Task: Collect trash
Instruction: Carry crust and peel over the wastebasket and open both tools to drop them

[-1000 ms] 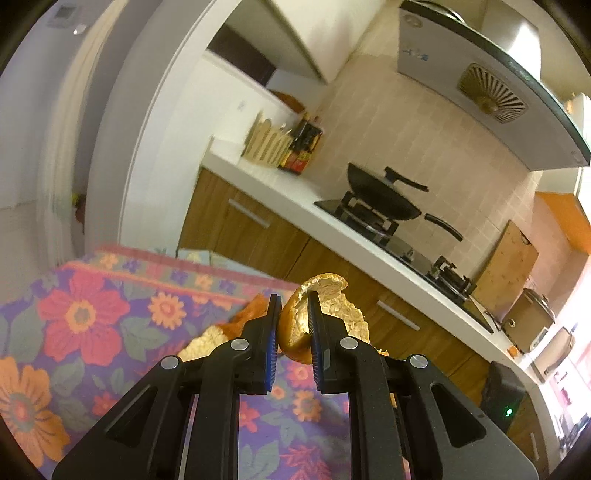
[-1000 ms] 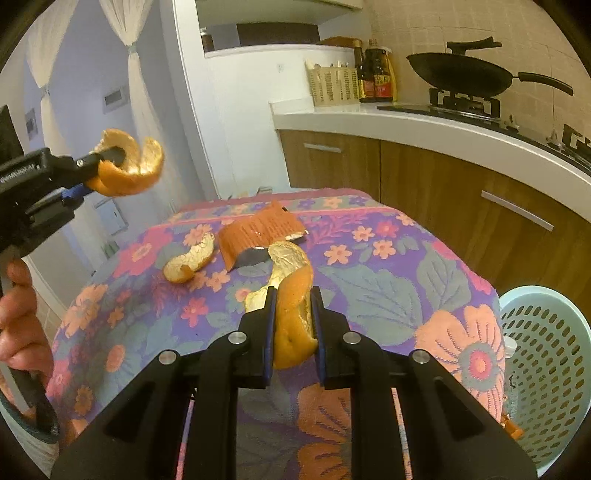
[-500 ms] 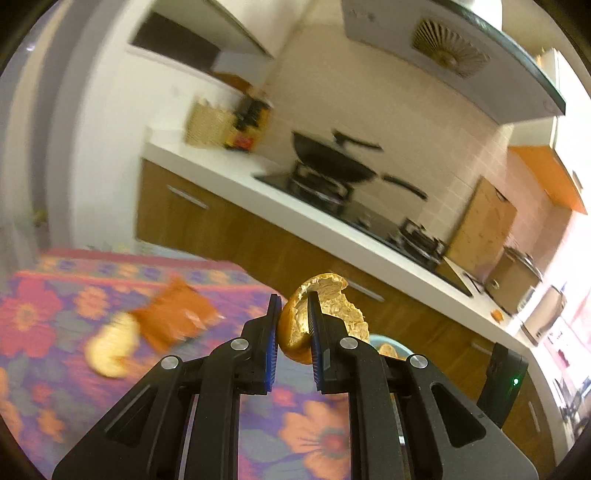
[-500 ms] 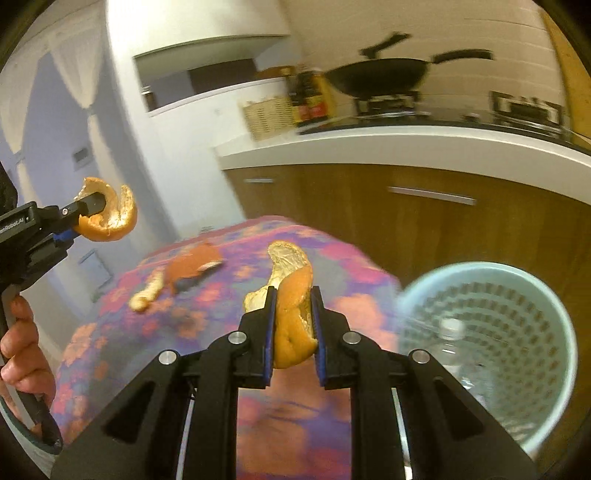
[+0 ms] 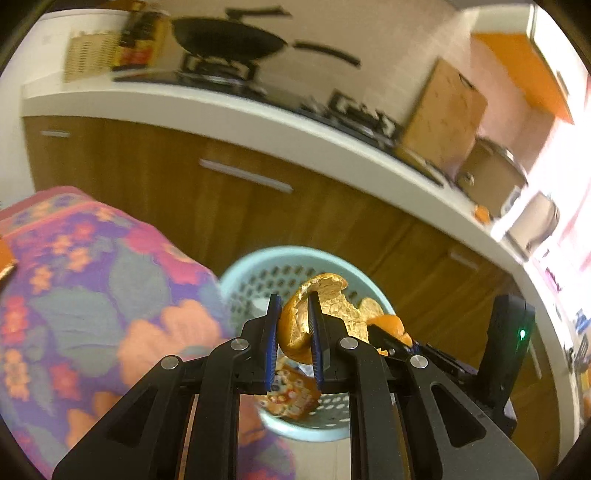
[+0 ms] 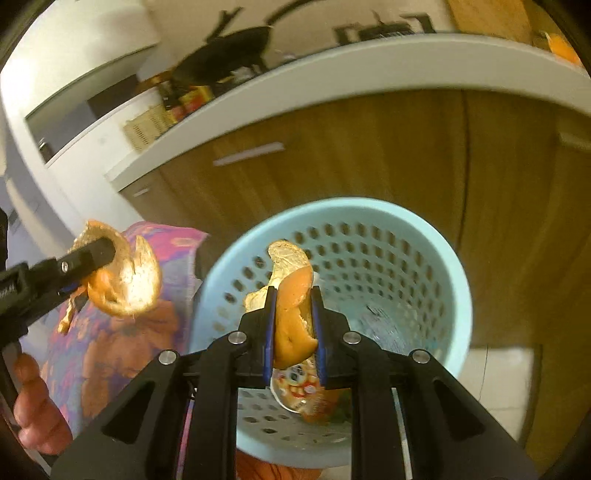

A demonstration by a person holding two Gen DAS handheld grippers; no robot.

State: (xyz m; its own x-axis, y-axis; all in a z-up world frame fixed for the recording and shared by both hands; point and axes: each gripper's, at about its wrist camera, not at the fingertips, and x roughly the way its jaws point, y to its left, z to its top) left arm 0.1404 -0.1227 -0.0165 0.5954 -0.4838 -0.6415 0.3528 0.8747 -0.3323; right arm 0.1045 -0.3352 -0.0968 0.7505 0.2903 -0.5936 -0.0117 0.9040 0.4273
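Observation:
My left gripper (image 5: 294, 325) is shut on a curled piece of orange peel (image 5: 325, 314), held in front of the light blue perforated trash basket (image 5: 258, 266). My right gripper (image 6: 293, 314) is shut on another orange peel (image 6: 293, 295), right above the open mouth of the same basket (image 6: 424, 236). In the right wrist view the left gripper (image 6: 88, 258) shows at the left with its peel (image 6: 129, 280), over the edge of the flowered tablecloth. The right gripper's tip (image 5: 391, 341) peeks in beside the left one. A printed wrapper (image 6: 306, 395) and a clear bottle (image 6: 388, 325) lie inside the basket.
The table with the flowered cloth (image 5: 74, 295) stands left of the basket. Wooden kitchen cabinets (image 5: 258, 206) under a white counter (image 5: 221, 114) rise close behind it, with a wok (image 5: 225, 35) on the stove. A hand (image 6: 33, 406) holds the left gripper's handle.
Both grippers swung from over the table to the right and downward, each still gripping its peel. The basket now sits straight ahead of both, and the table has slid to the left.

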